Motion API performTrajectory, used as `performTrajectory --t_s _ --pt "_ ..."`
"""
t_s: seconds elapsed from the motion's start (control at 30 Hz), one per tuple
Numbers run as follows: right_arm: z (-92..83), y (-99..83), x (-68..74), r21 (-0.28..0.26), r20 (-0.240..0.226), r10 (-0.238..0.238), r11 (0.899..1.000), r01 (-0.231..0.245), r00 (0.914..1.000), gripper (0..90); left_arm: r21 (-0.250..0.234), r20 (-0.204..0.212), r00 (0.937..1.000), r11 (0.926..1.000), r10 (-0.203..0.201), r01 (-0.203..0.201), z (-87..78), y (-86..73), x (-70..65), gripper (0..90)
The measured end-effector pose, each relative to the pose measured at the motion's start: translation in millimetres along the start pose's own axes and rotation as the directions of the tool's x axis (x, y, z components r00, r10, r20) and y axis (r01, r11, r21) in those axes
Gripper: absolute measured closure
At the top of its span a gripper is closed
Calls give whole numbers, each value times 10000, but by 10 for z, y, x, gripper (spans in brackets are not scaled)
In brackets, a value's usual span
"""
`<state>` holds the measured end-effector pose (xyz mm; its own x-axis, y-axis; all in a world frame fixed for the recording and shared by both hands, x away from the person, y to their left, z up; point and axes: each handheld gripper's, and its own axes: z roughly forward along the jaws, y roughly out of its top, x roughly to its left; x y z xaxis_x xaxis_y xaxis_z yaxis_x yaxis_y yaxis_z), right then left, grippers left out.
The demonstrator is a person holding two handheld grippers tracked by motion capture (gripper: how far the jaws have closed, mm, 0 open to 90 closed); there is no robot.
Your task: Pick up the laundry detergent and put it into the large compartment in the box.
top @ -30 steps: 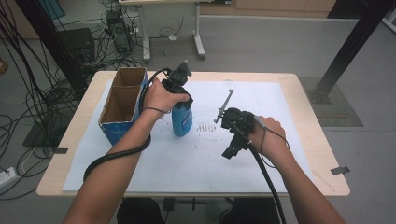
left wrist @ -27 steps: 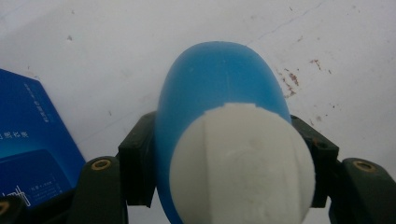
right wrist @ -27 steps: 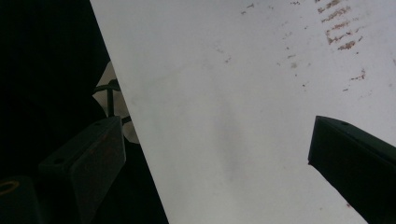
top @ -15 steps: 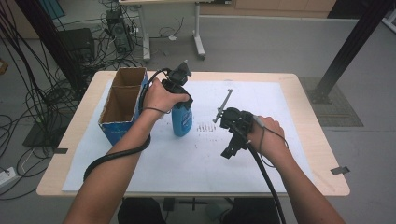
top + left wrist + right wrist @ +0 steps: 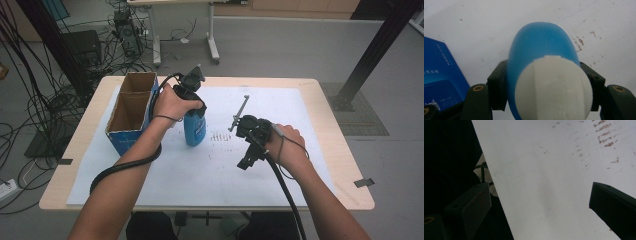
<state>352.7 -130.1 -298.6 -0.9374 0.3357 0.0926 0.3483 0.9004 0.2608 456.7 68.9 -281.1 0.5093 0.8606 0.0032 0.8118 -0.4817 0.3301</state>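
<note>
1. Left gripper (image 5: 192, 102) came down from above, jaws clamped on blue bottle (image 5: 194, 127) just under its white cap (image 5: 554, 87).
2. Bottle stood upright on white sheet (image 5: 165, 175), just beside cardboard box (image 5: 131, 114).
3. Right gripper (image 5: 247, 162) pointed down over sheet, jaws spread wide, nothing between; hand (image 5: 286, 147) low, forearm angled in.

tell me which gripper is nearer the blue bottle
Left: the left gripper is shut on the blue bottle; the right gripper hangs open over the paper, well apart from it.
</note>
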Motion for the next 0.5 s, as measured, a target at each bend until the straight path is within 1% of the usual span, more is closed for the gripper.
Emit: performTrajectory --t_s 0.5 --pt "16 25 6 60 -11 -64 10000 64 10000 37 3 14 10000 10000 40 -40 1 1 3 374"
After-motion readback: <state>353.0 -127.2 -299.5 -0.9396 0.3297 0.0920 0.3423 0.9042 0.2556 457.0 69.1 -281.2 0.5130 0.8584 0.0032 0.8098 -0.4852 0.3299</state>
